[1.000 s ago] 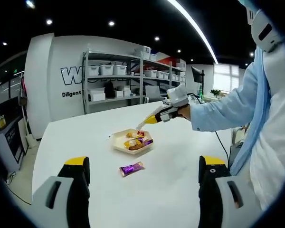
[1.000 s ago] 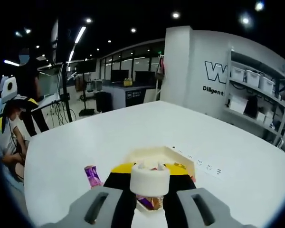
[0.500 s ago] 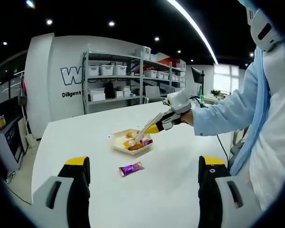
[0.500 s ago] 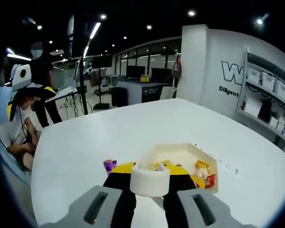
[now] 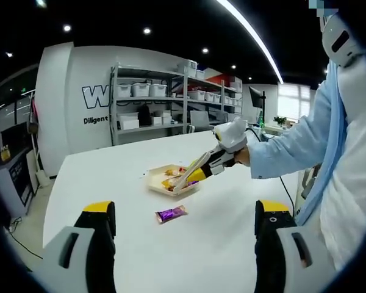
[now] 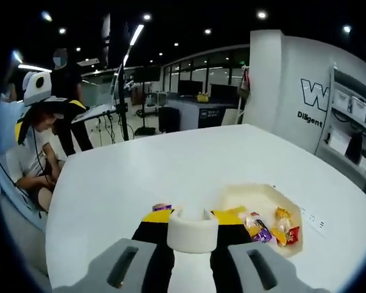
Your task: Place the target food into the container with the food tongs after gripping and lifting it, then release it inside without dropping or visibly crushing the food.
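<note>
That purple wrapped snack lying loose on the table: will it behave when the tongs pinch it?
The small purple foil-wrapped snack lies flat on the white table, so it probably won't roll. Its glossy wrapper looks slippery and crinkly. Likely light; it may skid if nudged.

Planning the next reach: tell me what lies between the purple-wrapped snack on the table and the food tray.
Only bare white table separates the purple snack from the tray, as the left gripper view shows. The tongs reach over the tray's far side.

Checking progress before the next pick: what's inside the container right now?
The container holds several wrapped snacks along one side. The right gripper and tongs cover part of its contents.
</note>
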`<state>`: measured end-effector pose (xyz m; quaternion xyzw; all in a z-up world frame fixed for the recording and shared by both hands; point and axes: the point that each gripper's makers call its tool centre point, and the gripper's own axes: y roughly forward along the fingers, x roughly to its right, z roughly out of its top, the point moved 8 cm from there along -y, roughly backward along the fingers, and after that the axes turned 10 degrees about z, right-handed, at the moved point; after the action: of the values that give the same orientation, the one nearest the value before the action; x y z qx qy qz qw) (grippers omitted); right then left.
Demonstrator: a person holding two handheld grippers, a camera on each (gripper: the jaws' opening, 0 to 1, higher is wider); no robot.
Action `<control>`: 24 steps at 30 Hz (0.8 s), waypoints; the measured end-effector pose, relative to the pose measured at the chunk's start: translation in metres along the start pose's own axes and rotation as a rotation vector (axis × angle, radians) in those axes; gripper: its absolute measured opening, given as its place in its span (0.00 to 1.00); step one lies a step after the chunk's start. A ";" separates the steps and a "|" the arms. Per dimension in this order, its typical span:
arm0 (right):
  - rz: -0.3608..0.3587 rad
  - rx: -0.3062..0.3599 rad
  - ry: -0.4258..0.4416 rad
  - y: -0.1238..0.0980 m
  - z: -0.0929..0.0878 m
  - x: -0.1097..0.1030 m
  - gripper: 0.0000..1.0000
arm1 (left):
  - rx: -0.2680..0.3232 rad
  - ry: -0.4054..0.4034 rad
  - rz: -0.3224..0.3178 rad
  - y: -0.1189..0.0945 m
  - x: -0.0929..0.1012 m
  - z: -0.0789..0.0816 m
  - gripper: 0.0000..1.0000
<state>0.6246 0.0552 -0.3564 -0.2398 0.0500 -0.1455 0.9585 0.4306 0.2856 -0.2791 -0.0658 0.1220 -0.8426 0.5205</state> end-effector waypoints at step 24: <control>0.186 -0.111 -0.039 0.046 -0.023 -0.011 0.15 | -0.017 -0.021 0.087 -0.025 -0.009 -0.006 0.92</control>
<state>0.6218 0.0869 -0.3985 -0.2895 0.0612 -0.0484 0.9540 0.4114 0.3057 -0.2780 -0.0738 0.1263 -0.8173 0.5574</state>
